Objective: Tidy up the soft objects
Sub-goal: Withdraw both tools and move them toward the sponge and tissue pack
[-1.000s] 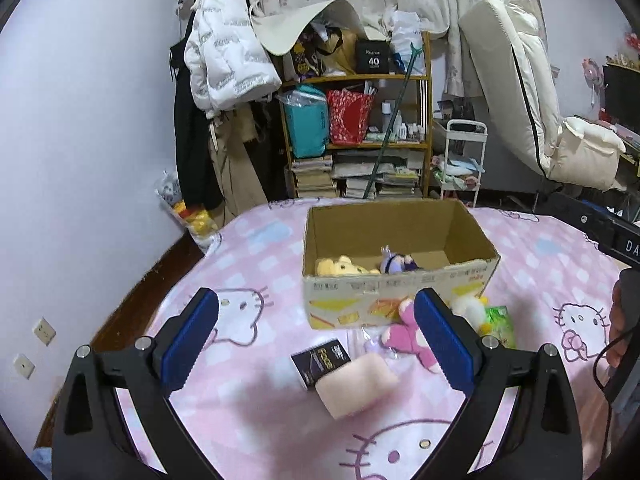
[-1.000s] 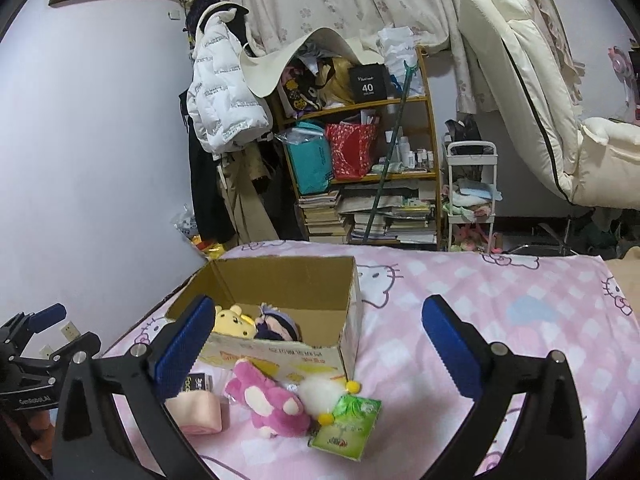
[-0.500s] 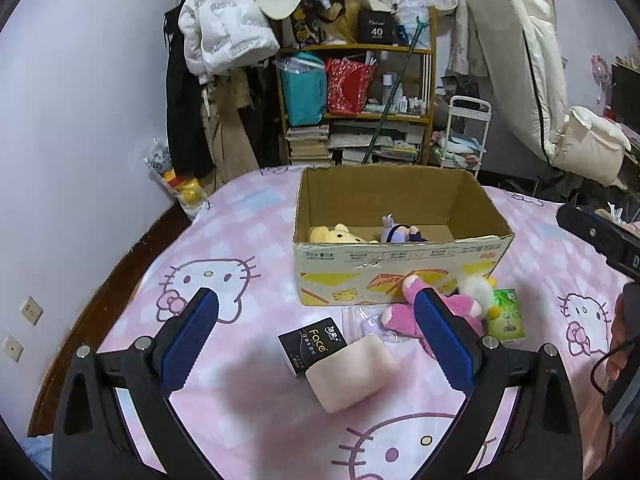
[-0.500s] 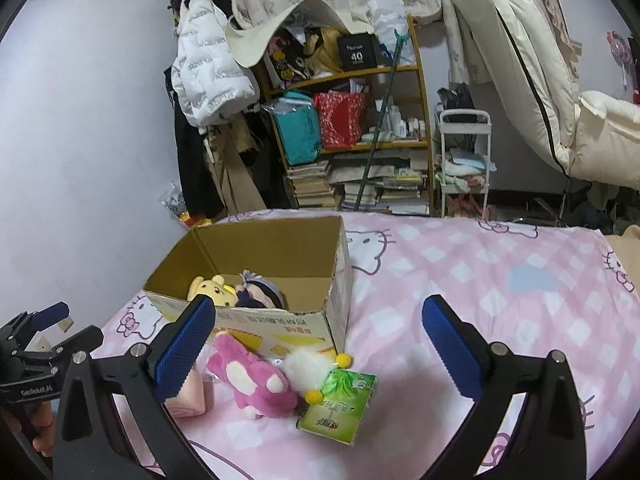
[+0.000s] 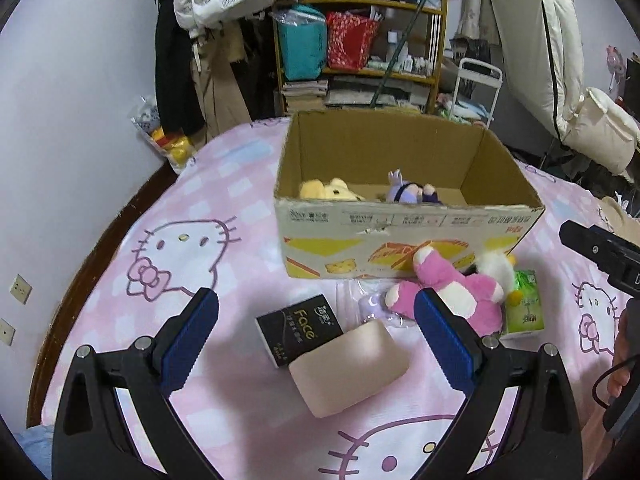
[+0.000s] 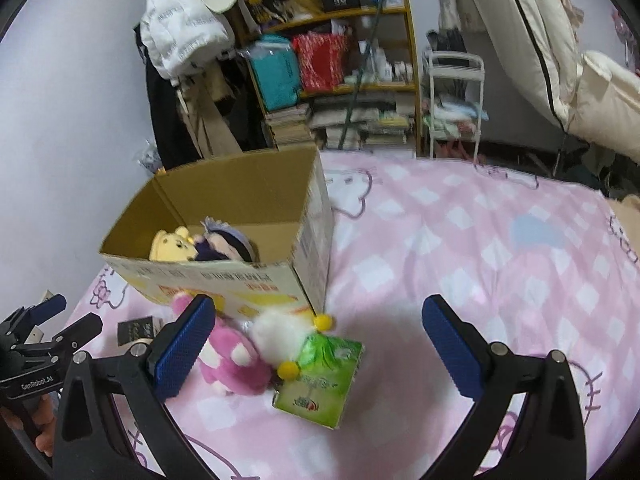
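Note:
An open cardboard box (image 5: 404,228) (image 6: 240,276) stands on the pink bed and holds a yellow bear plush (image 5: 328,191) (image 6: 170,244) and a purple doll (image 5: 408,193) (image 6: 224,244). In front of it lie a pink plush (image 5: 452,296) (image 6: 236,360), a white fluffy toy (image 5: 496,266) (image 6: 280,336), a green tissue pack (image 5: 524,312) (image 6: 324,380), a beige sponge pad (image 5: 348,366) and a black "Face" pack (image 5: 300,328). My left gripper (image 5: 316,340) is open above the beige pad. My right gripper (image 6: 320,344) is open above the white toy and green pack.
A cluttered shelf (image 5: 360,40) and hanging coats (image 5: 200,40) stand behind the bed. A folded white mattress (image 5: 560,60) leans at the right. A wall (image 5: 60,120) runs along the bed's left edge. The right of the bed (image 6: 500,240) is bare pink sheet.
Both grippers have tilted down and moved closer to the items in front of the box. Both stay open and empty.

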Motion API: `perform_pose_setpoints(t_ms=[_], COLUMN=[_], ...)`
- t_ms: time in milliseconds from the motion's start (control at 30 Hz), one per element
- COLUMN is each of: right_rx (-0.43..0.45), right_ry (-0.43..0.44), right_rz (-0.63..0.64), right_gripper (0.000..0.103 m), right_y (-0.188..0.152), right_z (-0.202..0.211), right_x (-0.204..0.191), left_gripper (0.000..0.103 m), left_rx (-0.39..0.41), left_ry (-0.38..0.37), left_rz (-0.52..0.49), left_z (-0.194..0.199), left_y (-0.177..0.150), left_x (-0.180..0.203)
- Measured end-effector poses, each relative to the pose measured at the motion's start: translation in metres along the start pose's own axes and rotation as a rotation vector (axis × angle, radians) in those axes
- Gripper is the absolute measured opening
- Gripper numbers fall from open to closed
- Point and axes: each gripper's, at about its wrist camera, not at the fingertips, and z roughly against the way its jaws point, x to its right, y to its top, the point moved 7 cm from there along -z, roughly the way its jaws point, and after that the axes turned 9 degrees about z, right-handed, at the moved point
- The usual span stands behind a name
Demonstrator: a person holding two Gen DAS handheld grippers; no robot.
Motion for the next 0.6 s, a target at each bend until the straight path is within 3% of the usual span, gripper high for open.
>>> perform_pose_setpoints(t_ms=[400,600], right_rx=[-0.169,-0.278], right_ry=[0.004,-0.024], right_rz=[-0.055,-0.068], right_gripper=[0.103,0.088], right_y=[-0.026,-0.043], right_z=[-0.035,-0.056], right_x=[0.010,0.016], left_gripper=[0.097,0.097], left_rx=[-0.112,-0.195], left_ry=[-0.012,-0.035], left_rz=[-0.036,-0.042], left_z=[-0.035,-0.049], left_y=[-0.013,-0.024], left_x=[0.014,0.017])
